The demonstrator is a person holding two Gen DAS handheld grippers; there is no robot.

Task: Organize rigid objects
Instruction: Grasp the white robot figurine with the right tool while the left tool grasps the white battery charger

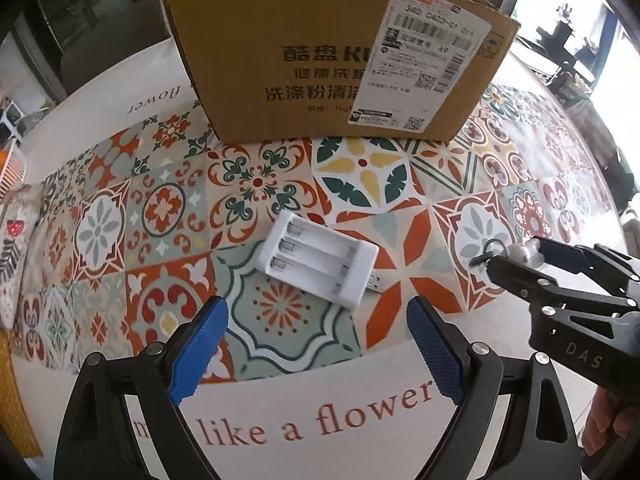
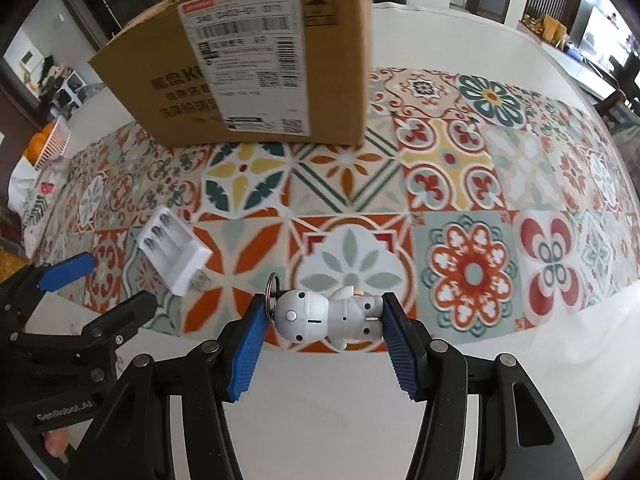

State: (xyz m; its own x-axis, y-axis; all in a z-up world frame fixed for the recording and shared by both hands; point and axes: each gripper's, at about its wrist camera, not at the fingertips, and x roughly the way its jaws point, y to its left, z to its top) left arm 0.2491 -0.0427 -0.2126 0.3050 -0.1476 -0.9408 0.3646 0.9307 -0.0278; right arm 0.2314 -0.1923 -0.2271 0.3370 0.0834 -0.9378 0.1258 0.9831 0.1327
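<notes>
Blue pads of the right gripper [image 2: 324, 320] are clamping a small white robot-figure keychain [image 2: 328, 318] by head and feet, holding it over the near edge of the patterned tablecloth [image 2: 472, 184]. I judge the pick-up step done; next it needs carrying to the cardboard box [image 2: 256, 68] at the far edge and releasing inside. Its left gripper [image 1: 316, 344] is hovering, jaws apart and empty, before the white battery charger [image 1: 316, 264]. Counting: one keychain, one charger, one box.

left hand-held gripper [image 1: 318, 344]: jaws wide apart | right hand-held gripper [image 2: 324, 330]: clamped, tilted down
</notes>
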